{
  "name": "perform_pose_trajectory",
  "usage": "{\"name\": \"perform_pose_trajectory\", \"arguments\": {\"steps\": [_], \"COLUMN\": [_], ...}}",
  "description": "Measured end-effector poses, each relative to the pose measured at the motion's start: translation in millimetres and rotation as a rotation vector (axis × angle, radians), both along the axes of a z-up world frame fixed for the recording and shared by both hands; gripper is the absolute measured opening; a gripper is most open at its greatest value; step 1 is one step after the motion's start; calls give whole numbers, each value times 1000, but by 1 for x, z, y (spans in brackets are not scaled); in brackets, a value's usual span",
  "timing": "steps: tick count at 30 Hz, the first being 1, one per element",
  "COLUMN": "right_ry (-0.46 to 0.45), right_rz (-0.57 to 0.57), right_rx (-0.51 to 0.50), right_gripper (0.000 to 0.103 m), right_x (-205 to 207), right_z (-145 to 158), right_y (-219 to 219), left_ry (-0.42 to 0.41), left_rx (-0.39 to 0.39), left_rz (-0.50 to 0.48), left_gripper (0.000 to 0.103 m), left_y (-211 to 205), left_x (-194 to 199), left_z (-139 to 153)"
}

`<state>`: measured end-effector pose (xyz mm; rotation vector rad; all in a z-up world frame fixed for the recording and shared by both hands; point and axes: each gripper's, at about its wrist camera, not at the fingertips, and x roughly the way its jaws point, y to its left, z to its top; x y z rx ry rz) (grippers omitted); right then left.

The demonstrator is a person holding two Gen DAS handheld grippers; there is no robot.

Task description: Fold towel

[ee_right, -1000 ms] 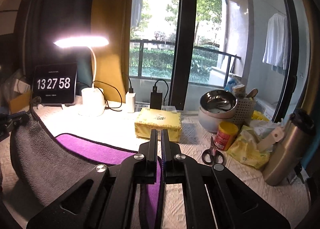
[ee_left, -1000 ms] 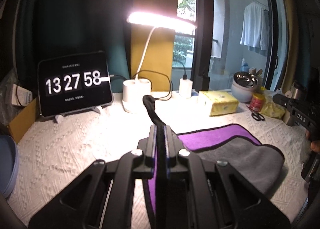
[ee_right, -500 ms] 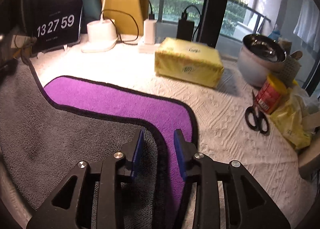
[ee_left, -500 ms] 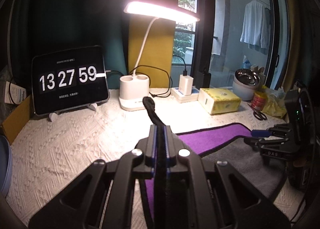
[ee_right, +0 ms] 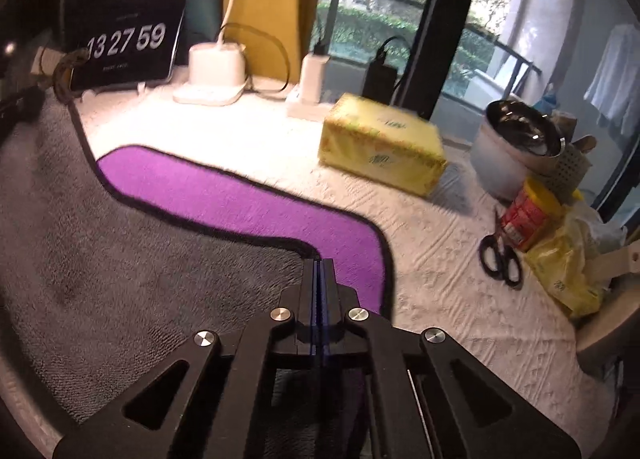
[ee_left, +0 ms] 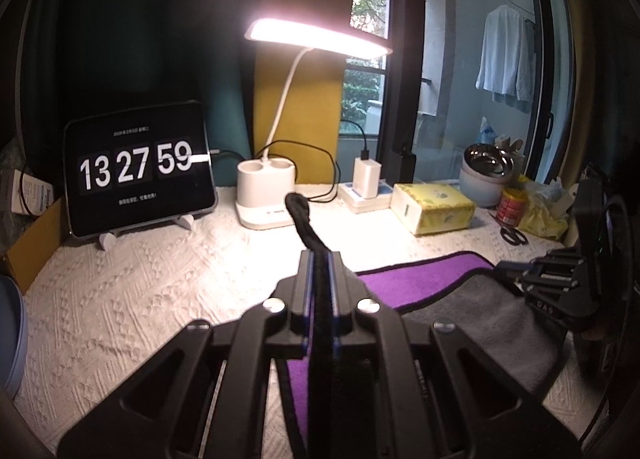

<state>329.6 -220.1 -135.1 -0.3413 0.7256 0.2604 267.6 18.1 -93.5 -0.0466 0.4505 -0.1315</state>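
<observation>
Right gripper (ee_right: 319, 265) was spread over the hem half a second ago; now its jaws are pressed together at the towel's black-trimmed edge, though whether any cloth sits between them can't be read. Left gripper (ee_left: 319, 259) unchanged: clamped on the towel's (ee_right: 140, 259) other corner, black hem poking up out of the tips.

Towel lies on the white textured tablecloth (ee_left: 140, 279), grey face folded over toward the far side, a purple strip (ee_right: 240, 199) of the underlayer exposed beyond it. Left corner is held raised, so the grey layer slopes up to it on the left; probably keeps the fold edge taut while the right end is lined up on the purple edge.

Outward: tissue pack (ee_right: 382, 149), scissors (ee_right: 502, 259) and red tin (ee_right: 528, 215) right of the towel; lamp base (ee_left: 266, 195) and clock tablet (ee_left: 138, 171) far left. All well apart from the fold.
</observation>
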Motion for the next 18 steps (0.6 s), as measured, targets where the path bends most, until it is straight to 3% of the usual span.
{"name": "perform_pose_trajectory", "arguments": {"steps": [9,14,18], "right_ry": [-135,-116,-77], "right_rz": [-88,-102,-108], "right_rx": [60,67,72], "right_gripper": [1,1,1], "right_x": [7,27,40], "right_z": [38,29,15], "right_y": [-23,-28,-28], "left_ry": [-8,62,178], "left_rx": [28,36,9], "left_rz": [18,32,45], "left_gripper": [7,7,9], "left_y": [1,3,7], "left_x": [16,41,64], "left_z": [0,-17,-38]}}
